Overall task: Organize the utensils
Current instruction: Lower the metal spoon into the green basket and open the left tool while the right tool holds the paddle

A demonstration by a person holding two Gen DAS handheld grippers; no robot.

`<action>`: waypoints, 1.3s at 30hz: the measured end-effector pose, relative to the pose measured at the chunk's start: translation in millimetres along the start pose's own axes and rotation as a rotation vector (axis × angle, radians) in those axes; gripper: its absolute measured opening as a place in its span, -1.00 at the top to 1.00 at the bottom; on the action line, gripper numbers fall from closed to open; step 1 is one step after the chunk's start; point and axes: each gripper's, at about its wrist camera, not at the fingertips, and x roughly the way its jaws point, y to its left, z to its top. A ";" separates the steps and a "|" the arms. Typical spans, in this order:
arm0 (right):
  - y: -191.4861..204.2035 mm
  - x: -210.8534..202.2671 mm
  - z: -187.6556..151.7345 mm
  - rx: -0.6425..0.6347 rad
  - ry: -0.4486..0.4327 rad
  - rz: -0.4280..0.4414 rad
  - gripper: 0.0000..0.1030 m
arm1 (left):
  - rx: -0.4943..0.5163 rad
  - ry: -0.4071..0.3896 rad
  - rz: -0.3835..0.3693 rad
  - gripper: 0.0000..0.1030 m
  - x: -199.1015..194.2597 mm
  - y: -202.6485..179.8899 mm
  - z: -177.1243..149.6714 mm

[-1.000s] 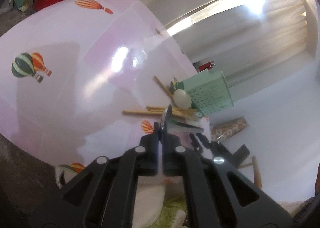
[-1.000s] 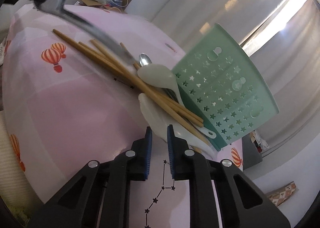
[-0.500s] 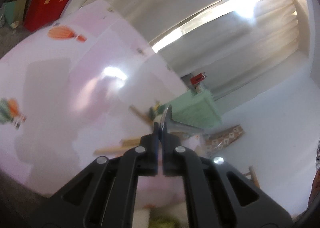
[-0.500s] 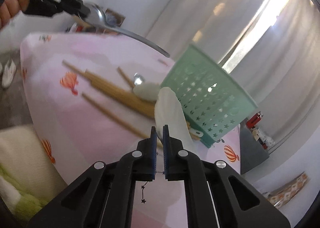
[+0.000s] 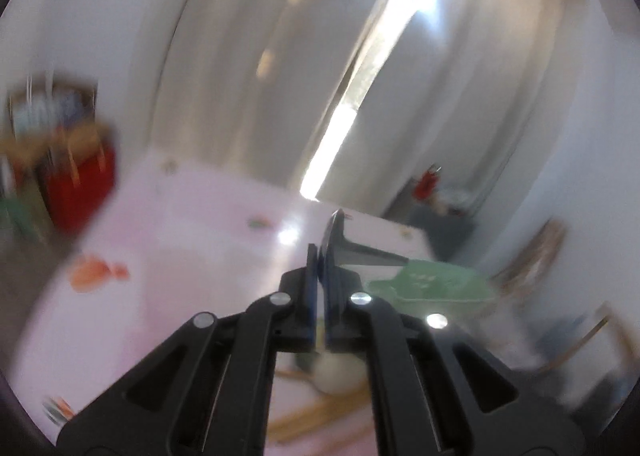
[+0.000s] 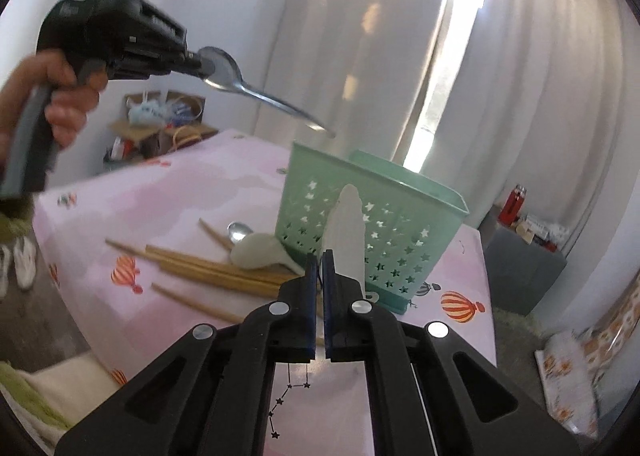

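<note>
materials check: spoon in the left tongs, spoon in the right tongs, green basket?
Spoon in the left tongs: metal spoon, likely polished steel, with mirror-like glints on bowl and handle.
Spoon in the right tongs: white spoon, matte and opaque; plastic or ceramic, can't tell which.
Green basket: moulded plastic, thin walls with star-shaped cut-outs and a soft sheen.

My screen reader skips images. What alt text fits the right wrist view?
The right tool grips a white spoon upright before a green star-punched basket. The left tool holds a metal spoon above it; chopsticks lie on the pink tablecloth.
</note>
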 end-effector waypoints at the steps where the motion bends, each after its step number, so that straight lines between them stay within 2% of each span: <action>1: -5.3 0.7 0.7 0.017 -0.002 0.002 0.94 | 0.080 -0.016 0.040 0.99 1.8 -13.0 0.5; 5: -14.6 0.6 0.1 0.064 -0.007 0.010 0.95 | 0.341 -0.044 0.139 0.99 9.7 -55.6 -6.1; 11: -20.6 2.7 0.8 0.097 -0.015 0.016 0.94 | 0.676 -0.031 0.276 0.99 36.2 -106.1 -25.8; 14: -22.0 2.4 0.3 0.110 -0.018 0.015 0.94 | 0.759 -0.037 0.298 0.99 47.1 -121.5 -31.0; 24: -29.2 -0.1 -2.0 0.131 -0.022 0.004 0.94 | 0.719 -0.123 0.288 0.99 4.0 -129.9 -17.3; 29: -27.1 0.5 -2.8 0.128 -0.025 0.003 0.94 | 0.704 -0.128 0.255 0.99 -5.1 -133.8 -14.1; 33: -28.8 -0.4 -2.8 0.138 -0.024 0.001 0.94 | 0.702 -0.104 0.236 0.99 10.3 -136.1 -20.0; 36: -31.7 -1.6 -2.8 0.148 -0.024 -0.002 0.94 | 0.665 -0.063 0.214 0.99 25.9 -130.8 -22.3; 39: -35.9 -2.2 -2.7 0.165 -0.025 0.001 0.94 | 0.585 0.005 0.157 0.99 42.5 -120.0 -21.7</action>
